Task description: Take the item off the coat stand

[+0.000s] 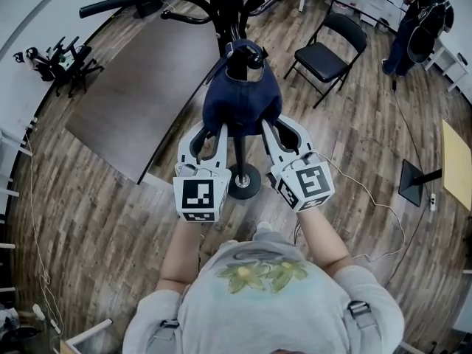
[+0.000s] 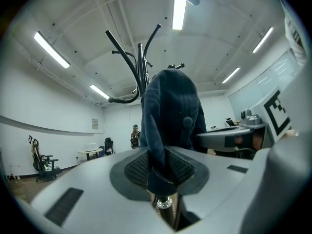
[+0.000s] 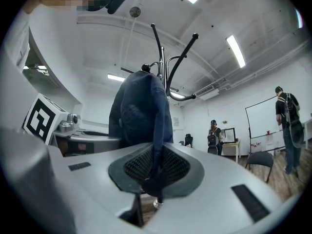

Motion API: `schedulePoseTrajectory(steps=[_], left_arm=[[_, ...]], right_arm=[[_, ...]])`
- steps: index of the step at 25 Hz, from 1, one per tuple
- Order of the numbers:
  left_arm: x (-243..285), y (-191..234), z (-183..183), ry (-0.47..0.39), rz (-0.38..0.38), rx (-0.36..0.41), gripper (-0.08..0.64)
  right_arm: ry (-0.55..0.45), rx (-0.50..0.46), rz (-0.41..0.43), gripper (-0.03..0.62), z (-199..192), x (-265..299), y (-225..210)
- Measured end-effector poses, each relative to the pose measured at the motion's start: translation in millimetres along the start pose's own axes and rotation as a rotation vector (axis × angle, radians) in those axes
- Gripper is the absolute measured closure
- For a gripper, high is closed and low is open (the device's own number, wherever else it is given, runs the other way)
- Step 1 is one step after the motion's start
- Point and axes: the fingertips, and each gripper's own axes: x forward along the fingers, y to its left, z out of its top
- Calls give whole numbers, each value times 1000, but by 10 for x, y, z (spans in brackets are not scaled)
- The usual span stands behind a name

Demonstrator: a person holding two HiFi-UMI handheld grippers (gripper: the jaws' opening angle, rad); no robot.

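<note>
A dark blue cap (image 1: 242,102) hangs on the black coat stand (image 1: 240,153), just above its round base. My left gripper (image 1: 209,129) is at the cap's lower left edge and my right gripper (image 1: 284,129) at its lower right edge. In the left gripper view the cap (image 2: 170,111) drapes down between the ribbed pads, and the left gripper (image 2: 158,168) is shut on its fabric. The right gripper (image 3: 155,168) pinches the cap (image 3: 141,111) the same way. The stand's curved hooks (image 2: 140,62) rise behind the cap, and the hooks (image 3: 168,57) show in the right gripper view too.
A black folding chair (image 1: 324,54) stands to the right of the stand and a grey mat (image 1: 140,87) lies to its left. A person (image 1: 420,24) stands at the far right. A black office chair (image 1: 59,61) is at the left wall. A yellow table edge (image 1: 457,164) is on the right.
</note>
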Motion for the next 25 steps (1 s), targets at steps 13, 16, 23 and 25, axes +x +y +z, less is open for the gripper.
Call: schedulePoseTrajectory(steps=[13, 16, 23, 25], left_arm=[[-335, -110, 245, -65, -33, -20, 474], [-384, -119, 266, -68, -40, -19, 474], [-577, -251, 77, -50, -64, -34, 474], [-642, -295, -23, -39, -70, -47, 474]], right_arm=[[-66, -15, -25, 538, 304, -306, 202], [-72, -23, -30, 538, 334, -348, 245], [-45, -12, -41, 537, 141, -554, 354], [-37, -6, -40, 537, 53, -625, 388]])
